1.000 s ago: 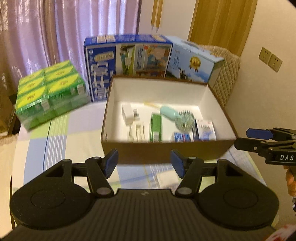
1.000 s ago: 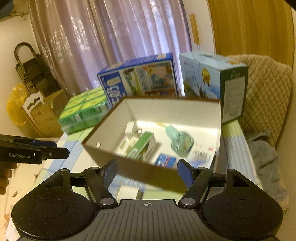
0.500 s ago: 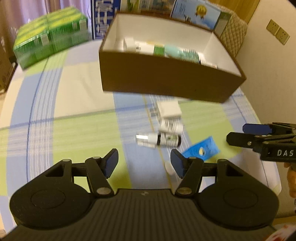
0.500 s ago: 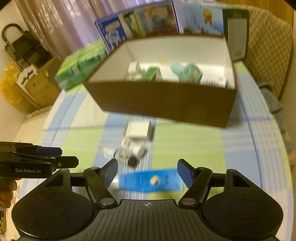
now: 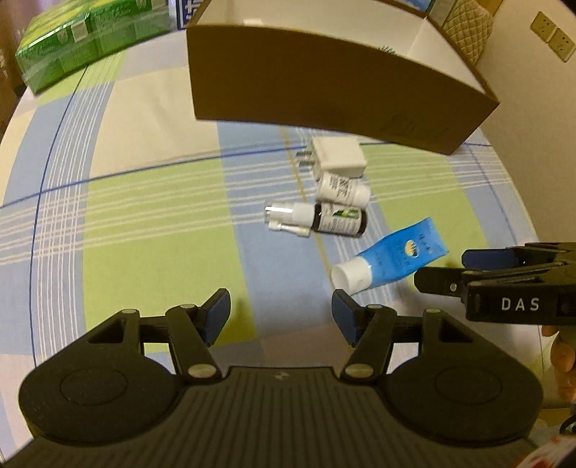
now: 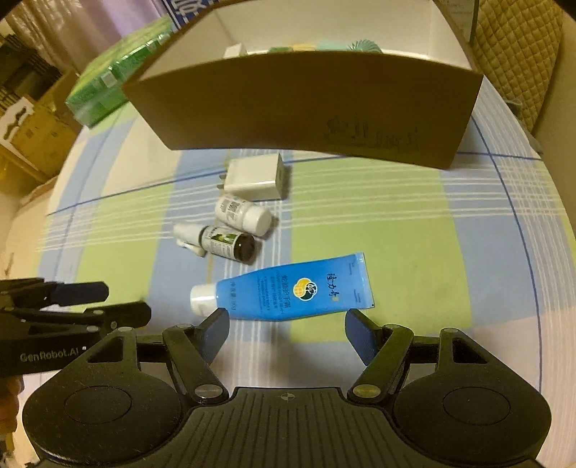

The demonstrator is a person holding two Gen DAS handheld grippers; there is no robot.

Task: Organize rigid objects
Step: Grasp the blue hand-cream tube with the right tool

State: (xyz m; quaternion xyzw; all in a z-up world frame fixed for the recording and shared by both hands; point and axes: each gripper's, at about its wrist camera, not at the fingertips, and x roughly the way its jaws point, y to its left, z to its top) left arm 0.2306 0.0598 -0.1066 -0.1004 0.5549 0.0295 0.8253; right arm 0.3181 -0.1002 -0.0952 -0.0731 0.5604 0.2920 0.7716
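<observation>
Warm, dim yellowish indoor light falls over both fisheye views, which bow the brown box [image 6: 306, 108] and darken toward the corners. The box's white interior [image 5: 428, 32] glows brightest. Motion blur softens the green packs [image 5: 90, 39] beside the box; soft shadows trail below each tool.

The right tongs [image 6: 286, 329] hang spread wide and empty just above a blue tube [image 6: 288, 293] that lies flat on the checked surface [image 6: 414, 234], its white cap pointing left; the left tongs [image 6: 93, 302] reach in from the left edge, seen side-on, so their gap cannot be judged. Beyond the tube lie a dark spray bottle [image 6: 223, 244], a small white bottle [image 6: 243, 215] just behind it, and a white charger plug [image 6: 253, 176]. Behind them stands an open brown box [image 6: 306, 111] with things inside, and a green pack [image 6: 115, 84] sits at far left
</observation>
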